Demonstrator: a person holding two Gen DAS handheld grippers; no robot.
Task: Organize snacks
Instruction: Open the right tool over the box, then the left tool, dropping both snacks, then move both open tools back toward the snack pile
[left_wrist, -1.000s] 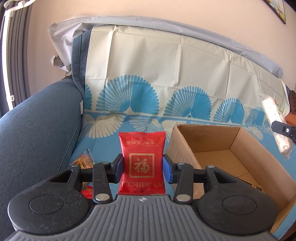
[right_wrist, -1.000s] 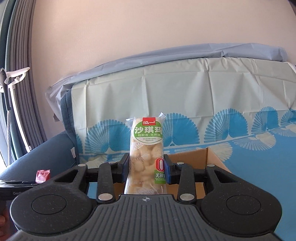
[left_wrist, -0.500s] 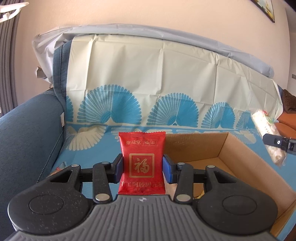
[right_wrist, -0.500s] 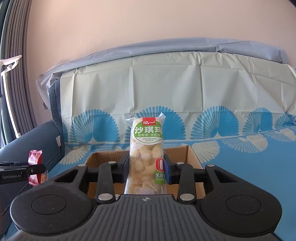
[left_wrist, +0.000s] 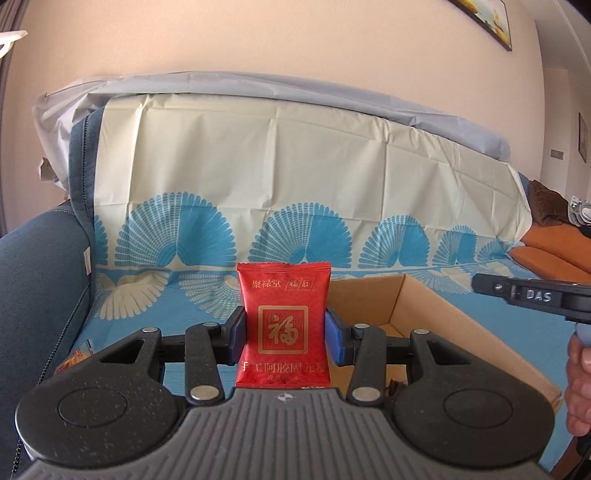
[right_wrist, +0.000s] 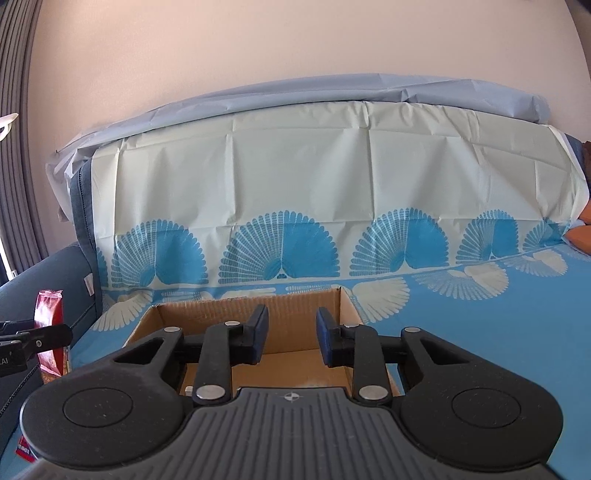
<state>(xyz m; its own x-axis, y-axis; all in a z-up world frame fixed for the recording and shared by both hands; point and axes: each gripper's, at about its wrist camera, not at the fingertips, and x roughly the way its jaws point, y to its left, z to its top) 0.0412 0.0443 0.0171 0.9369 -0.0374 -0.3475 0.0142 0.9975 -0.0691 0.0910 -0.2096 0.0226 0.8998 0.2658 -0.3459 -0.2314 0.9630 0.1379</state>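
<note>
The left gripper (left_wrist: 284, 330) holds a small red foil snack packet with gold characters (left_wrist: 283, 325) upright between its two blue pads, and both pads press on the sides of the packet. In the left wrist view an open brown cardboard box (left_wrist: 424, 314) stands behind and toward 3 o'clock of the packet, on the blue and cream plastic sheet with fan patterns (left_wrist: 258, 192) that covers the dark blue sofa (left_wrist: 37, 288). At 3 o'clock in this view there is a black finger of the right gripper (left_wrist: 532, 295), and under it, at the edge, a part of a person's hand (left_wrist: 580, 376).

In the right wrist view the right gripper (right_wrist: 291, 338) has nothing between its blue pads. Its jaws have just been closing, but a clear gap remains between them, and through this gap one sees the inside of the cardboard box (right_wrist: 288, 317). The gripper points at the box, which lies at 12 o'clock of it on the patterned sheet (right_wrist: 332, 177). I cannot see what lies on the box floor, because the gripper body hides most of it.

At 9 o'clock in the right wrist view the red packet (right_wrist: 50, 325) shows again, shiny and upright, in the black tip of the left gripper (right_wrist: 33, 339), beside the sofa arm (right_wrist: 48, 273). A small corner of another red wrapper (right_wrist: 24, 448) shows at 8 o'clock, low at the edge.
</note>
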